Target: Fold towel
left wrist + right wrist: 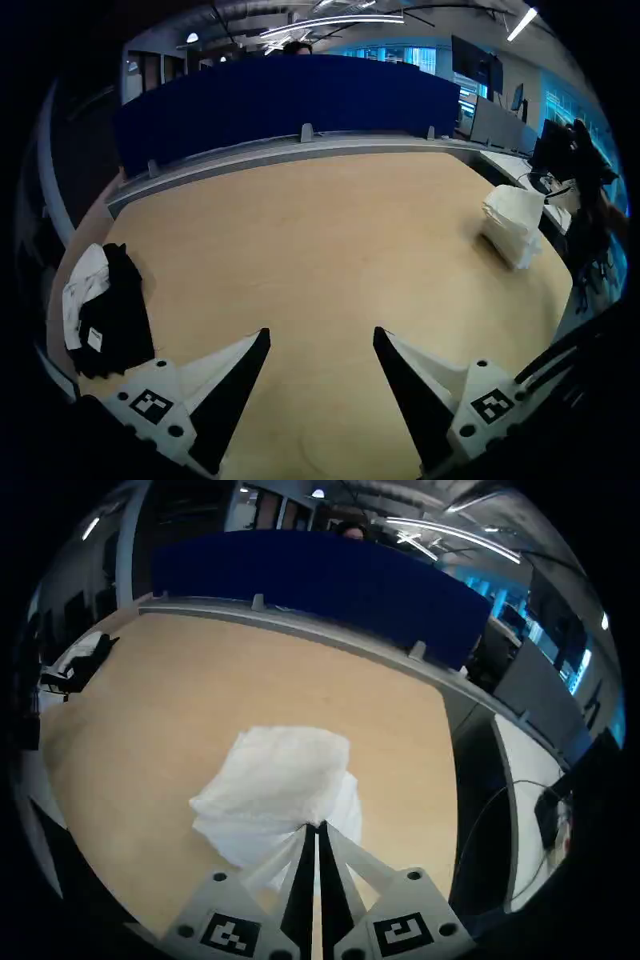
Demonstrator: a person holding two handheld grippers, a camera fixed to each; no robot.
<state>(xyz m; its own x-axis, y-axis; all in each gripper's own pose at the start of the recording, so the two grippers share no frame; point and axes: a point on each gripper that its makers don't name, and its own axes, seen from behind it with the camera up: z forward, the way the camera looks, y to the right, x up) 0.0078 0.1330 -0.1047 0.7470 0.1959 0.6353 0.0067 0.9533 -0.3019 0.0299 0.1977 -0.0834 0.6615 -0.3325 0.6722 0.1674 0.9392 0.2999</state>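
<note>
One wide wooden bench runs below a blue partition. On it a white towel lies bunched near the right edge, well apart from a heap of black and white clothes at the left. The right claw pinches the towel's near edge; the left claw gapes wide over bare wood.

text: none legible | labels, brands: none | numbers, signs: none
</note>
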